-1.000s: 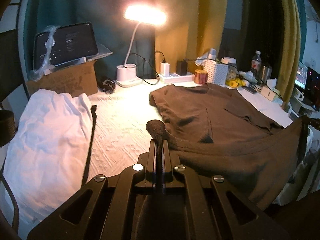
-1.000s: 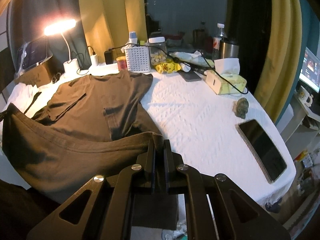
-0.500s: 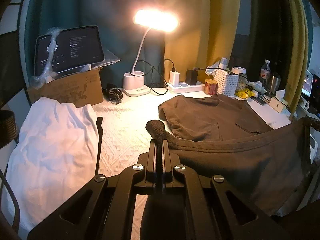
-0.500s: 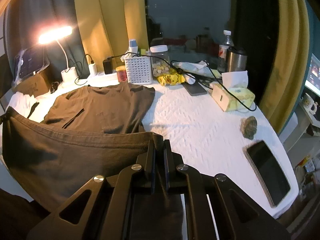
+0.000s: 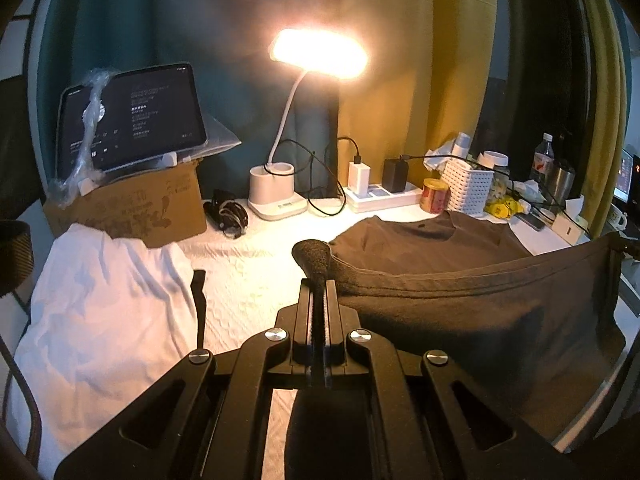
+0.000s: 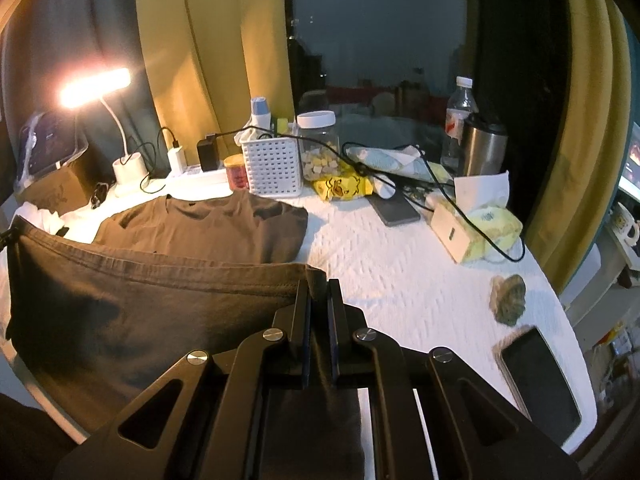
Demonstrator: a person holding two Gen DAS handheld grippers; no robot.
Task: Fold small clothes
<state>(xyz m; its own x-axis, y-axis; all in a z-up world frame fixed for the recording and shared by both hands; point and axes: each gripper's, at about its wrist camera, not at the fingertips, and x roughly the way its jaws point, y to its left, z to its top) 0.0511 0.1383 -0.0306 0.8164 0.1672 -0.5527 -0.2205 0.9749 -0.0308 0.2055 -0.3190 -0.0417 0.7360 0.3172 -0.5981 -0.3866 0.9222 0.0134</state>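
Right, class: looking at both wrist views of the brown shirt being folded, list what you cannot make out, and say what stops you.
- Lower part of the brown T-shirt: left wrist view, hidden behind the left gripper.
- Table under the lifted hem: right wrist view, covered by cloth and the right gripper.
- Tablet text: left wrist view, too small.
- Monitor: right wrist view, cut off by the edge.
- Lamp head: left wrist view, glare.

Home setup, bedroom or study corner. Cues: tabletop [image 6: 420,280] under a white quilted cover, desk lamp [image 5: 320,54] lit against teal and mustard curtains [image 5: 440,60], tablet [image 5: 132,116] propped on a cardboard box [image 5: 132,212], power strip with chargers [image 5: 380,192], snack jar [image 6: 318,144], tissue pack [image 6: 488,224], phone [image 6: 540,384], water bottle [image 6: 460,108], white basket [image 6: 274,164].
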